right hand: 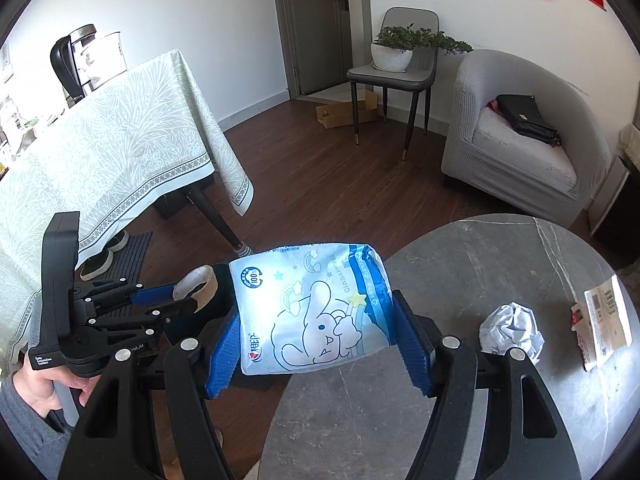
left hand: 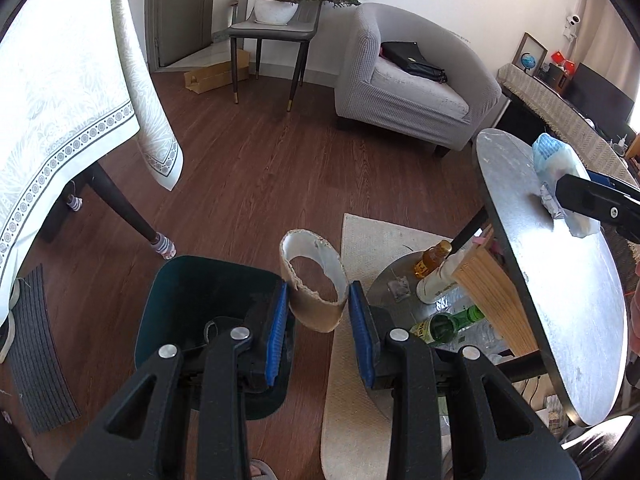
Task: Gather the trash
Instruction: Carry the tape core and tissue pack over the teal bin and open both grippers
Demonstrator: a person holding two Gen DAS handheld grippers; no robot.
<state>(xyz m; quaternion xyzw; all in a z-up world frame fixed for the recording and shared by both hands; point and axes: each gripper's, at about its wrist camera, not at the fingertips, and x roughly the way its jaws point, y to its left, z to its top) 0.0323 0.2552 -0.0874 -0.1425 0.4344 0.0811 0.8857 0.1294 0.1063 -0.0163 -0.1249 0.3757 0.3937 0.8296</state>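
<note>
My left gripper (left hand: pixel 318 300) is shut on a brown cardboard tape core (left hand: pixel 316 292), held by its sides just right of the open dark green bin (left hand: pixel 200 304) on the floor. In the right wrist view the same left gripper (right hand: pixel 188 298) and core (right hand: pixel 198 284) show at the left, with a hand on the handle. My right gripper (right hand: pixel 316 320) is shut on a blue-and-white tissue packet (right hand: pixel 316 312) over the left edge of the round grey table (right hand: pixel 480 264). A crumpled paper ball (right hand: pixel 512 330) and a flat printed wrapper (right hand: pixel 604 324) lie on that table.
Bottles (left hand: pixel 436 256) and a green bottle (left hand: pixel 452 324) stand on the lower shelf under the round table, over a beige rug (left hand: pixel 360 360). A cloth-covered dining table (left hand: pixel 60 100) is at the left, a grey armchair (left hand: pixel 408 80) and a chair with a plant (left hand: pixel 280 28) beyond.
</note>
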